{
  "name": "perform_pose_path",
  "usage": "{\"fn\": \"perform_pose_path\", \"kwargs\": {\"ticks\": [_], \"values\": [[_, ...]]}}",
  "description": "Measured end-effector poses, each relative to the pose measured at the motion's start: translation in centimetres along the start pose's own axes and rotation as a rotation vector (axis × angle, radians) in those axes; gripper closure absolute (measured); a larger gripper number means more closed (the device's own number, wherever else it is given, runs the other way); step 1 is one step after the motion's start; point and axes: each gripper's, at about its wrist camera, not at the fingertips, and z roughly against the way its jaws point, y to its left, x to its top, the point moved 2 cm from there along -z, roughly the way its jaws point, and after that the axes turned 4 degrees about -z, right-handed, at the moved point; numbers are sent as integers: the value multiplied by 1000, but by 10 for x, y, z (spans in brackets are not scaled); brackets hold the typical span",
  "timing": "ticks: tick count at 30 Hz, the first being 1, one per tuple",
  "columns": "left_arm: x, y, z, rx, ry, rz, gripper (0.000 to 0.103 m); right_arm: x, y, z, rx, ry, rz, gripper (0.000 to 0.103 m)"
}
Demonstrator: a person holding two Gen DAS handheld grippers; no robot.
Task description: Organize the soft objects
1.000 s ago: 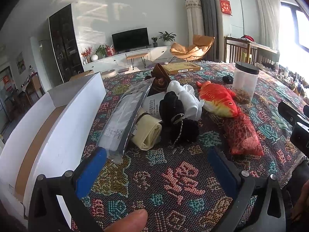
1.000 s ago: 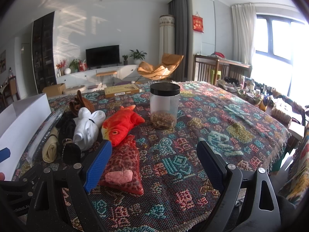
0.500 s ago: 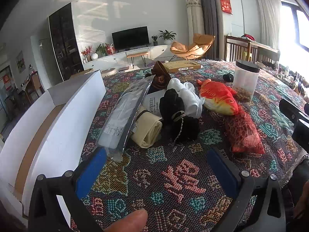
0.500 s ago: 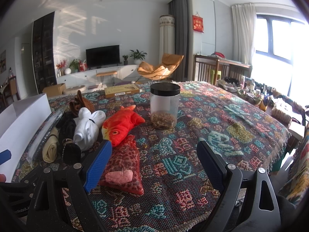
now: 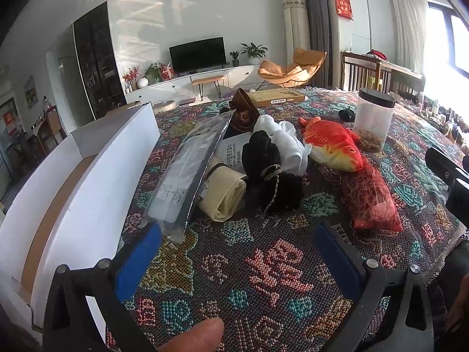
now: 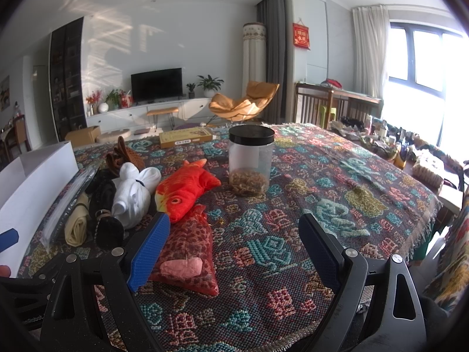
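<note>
Little has changed over the last second: both the left gripper (image 5: 237, 252) and right gripper (image 6: 234, 243) still hover with jaws released and empty, the left edging slightly closer, while the soft objects, among them the red plush fish (image 6: 184, 189) and the black sock bundle (image 5: 272, 173), lie untouched on the surface beside the white box (image 5: 88, 176), so sorting has not started.

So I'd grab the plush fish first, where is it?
In the right wrist view the red plush fish lies left of centre, between the white cloth bundle and clear jar.

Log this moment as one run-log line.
left gripper: open, empty | right gripper: open, empty | red plush fish, red mesh pouch: on patterned tablecloth | white cardboard box: open
</note>
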Motion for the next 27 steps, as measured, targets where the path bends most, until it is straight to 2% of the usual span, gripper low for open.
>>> {"fn": "perform_pose_path", "kwargs": {"ticks": [27], "values": [[-11,4,-13,-2,56,10,0,0,2,-2,0,1,1,11]]}}
